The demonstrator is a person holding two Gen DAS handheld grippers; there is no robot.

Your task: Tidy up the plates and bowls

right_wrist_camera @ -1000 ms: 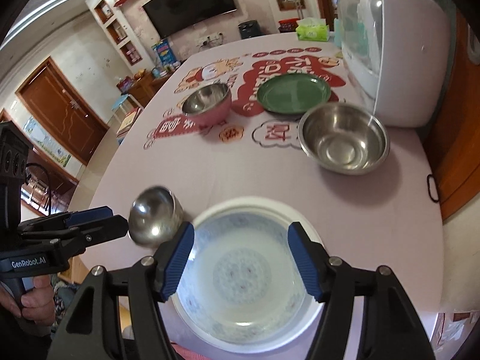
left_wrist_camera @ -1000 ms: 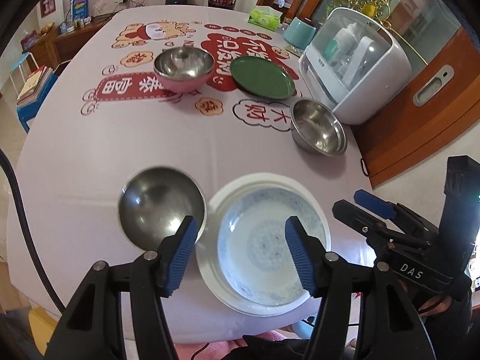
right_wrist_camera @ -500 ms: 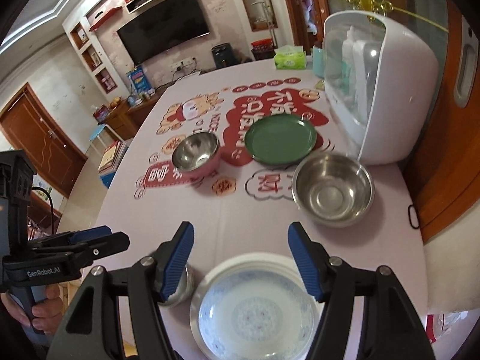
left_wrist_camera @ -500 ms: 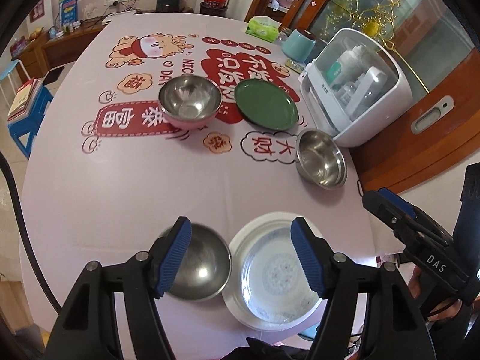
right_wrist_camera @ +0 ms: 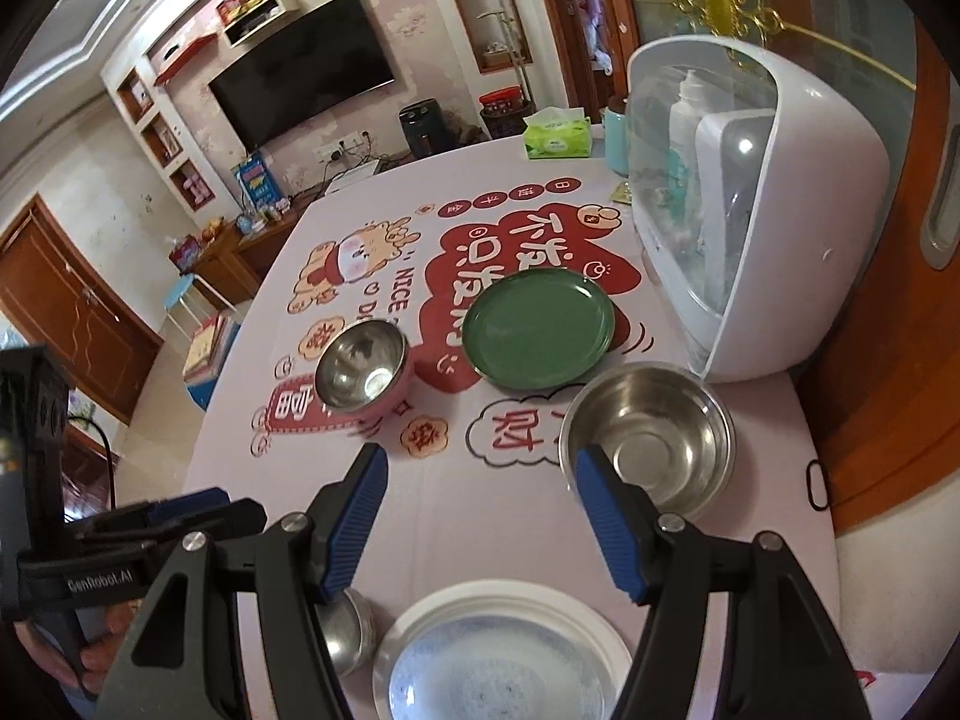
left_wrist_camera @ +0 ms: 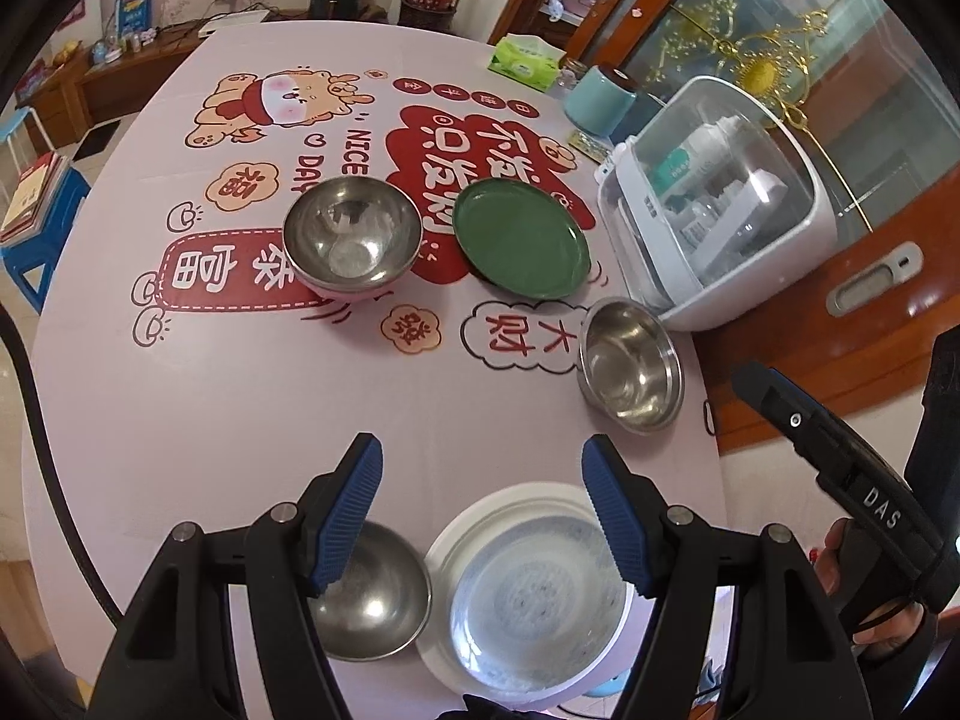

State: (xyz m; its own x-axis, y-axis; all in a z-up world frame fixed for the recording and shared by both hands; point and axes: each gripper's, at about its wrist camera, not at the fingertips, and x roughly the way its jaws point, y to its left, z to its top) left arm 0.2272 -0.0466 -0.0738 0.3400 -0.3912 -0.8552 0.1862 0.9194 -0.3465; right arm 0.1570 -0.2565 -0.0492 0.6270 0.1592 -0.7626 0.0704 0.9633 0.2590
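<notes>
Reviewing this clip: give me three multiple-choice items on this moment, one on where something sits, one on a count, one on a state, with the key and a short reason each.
1. Where is the green plate?
A. Stacked inside the blue-patterned dish
B. Flat on the tablecloth between the pink-sided steel bowl and the white dome appliance
C. Held between the fingers of the right gripper

2. How many steel-lined bowls are on the table?
A. One
B. Three
C. Five

3. What state are the left gripper and the right gripper in?
A. Both open, nothing between the fingers
B. Left shut on a bowl
C. Right shut on the green plate

Key: 1 B, it lies flat between the pink-sided steel bowl and the white dome appliance. 2 B, the pink-sided one, a steel bowl near the appliance and a small steel bowl beside the blue-patterned dish. 3 A, both pairs of blue fingers stand apart over the table, empty.
</notes>
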